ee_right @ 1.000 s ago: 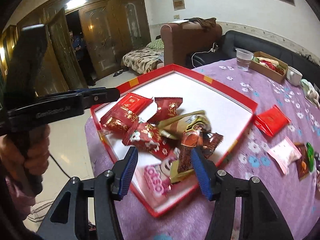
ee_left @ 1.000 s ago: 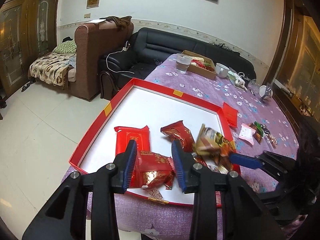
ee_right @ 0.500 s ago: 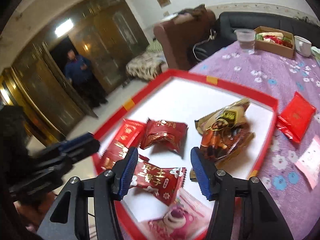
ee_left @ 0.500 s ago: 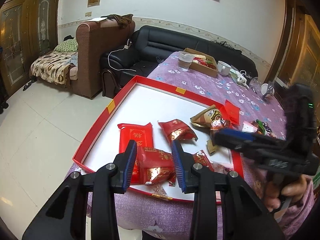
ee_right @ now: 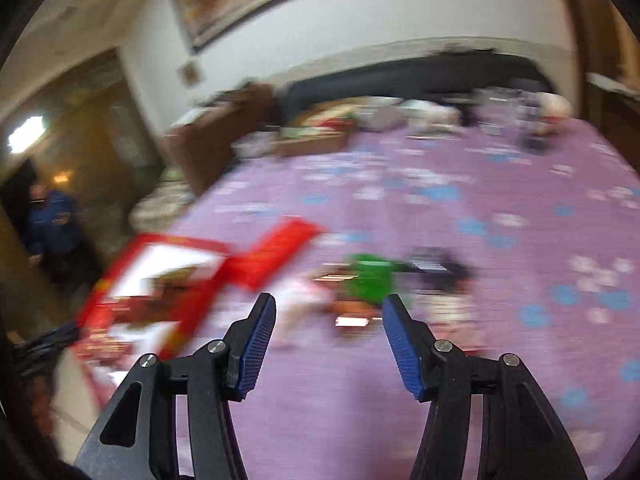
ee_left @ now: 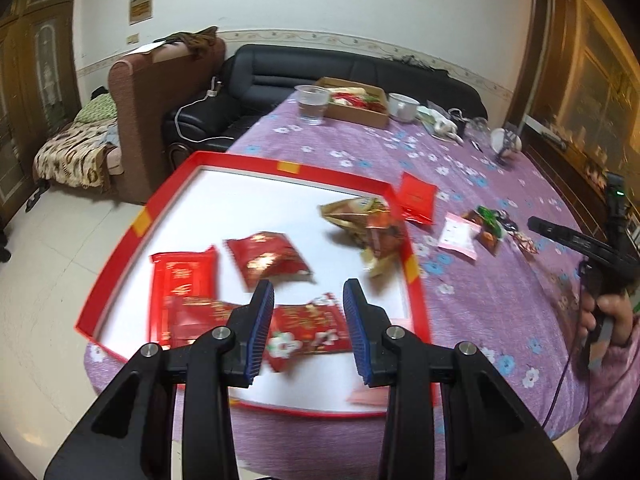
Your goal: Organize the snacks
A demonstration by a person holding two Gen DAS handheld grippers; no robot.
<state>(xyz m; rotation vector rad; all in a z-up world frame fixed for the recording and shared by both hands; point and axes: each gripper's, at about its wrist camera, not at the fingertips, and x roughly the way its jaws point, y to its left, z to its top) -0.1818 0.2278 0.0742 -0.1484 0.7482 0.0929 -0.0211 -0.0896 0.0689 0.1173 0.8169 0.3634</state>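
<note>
Right gripper (ee_right: 329, 336): jaws parted, empty; loose snacks (ee_right: 368, 280) lie ahead of them, judged next for collection into red tray (ee_right: 132, 276).

Warm indoor light; right view heavily motion-blurred.

- The left wrist view looks down, close over the shallow red tray with a white floor (ee_left: 140, 220), filling the lower left.
- The right wrist view, blurry, faces the purple flowered tablecloth (ee_right: 460, 208).
- Both share tray and cloth.
</note>
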